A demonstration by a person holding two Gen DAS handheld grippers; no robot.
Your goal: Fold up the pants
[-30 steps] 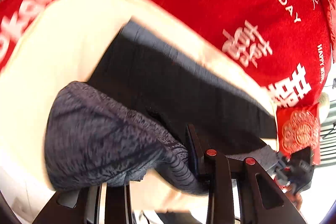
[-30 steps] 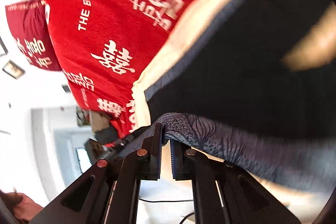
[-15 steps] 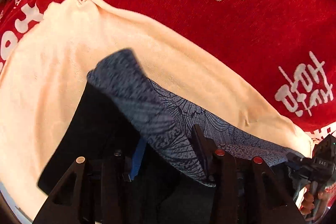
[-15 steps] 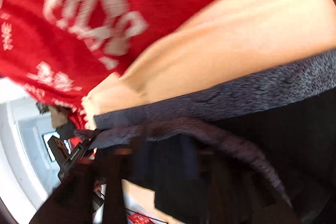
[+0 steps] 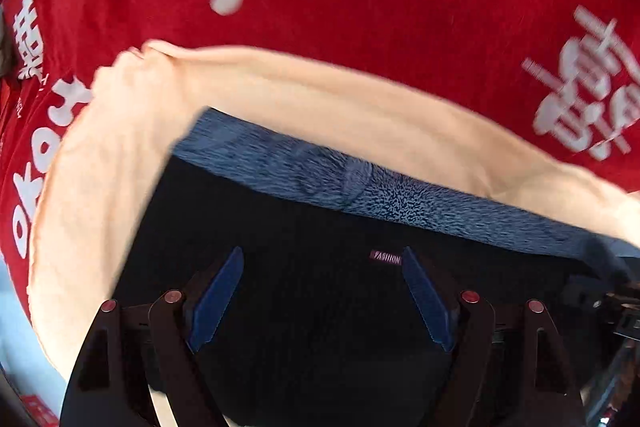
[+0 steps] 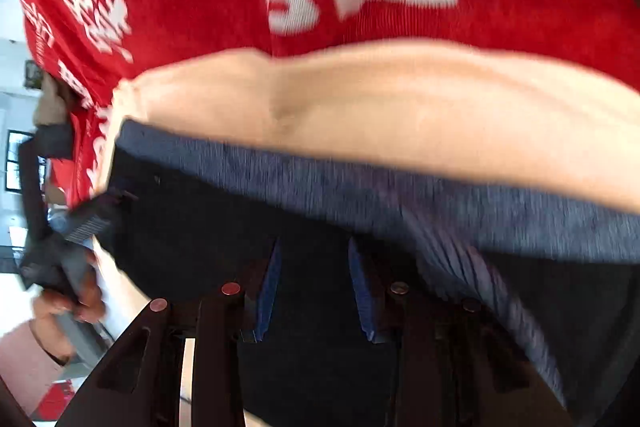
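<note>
Both the left gripper (image 5: 320,291) and right gripper (image 6: 314,285) hung parted over the pants (image 5: 312,307). The limp cloth seemingly wanted pinching at its grey waistband (image 5: 360,183) edge.

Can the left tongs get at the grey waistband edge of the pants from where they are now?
Probably yes. The left tongs are open and empty over the dark pants, and the grey waistband lies just ahead of the fingertips with nothing across it. The cream cloth lies beyond the band.
</note>
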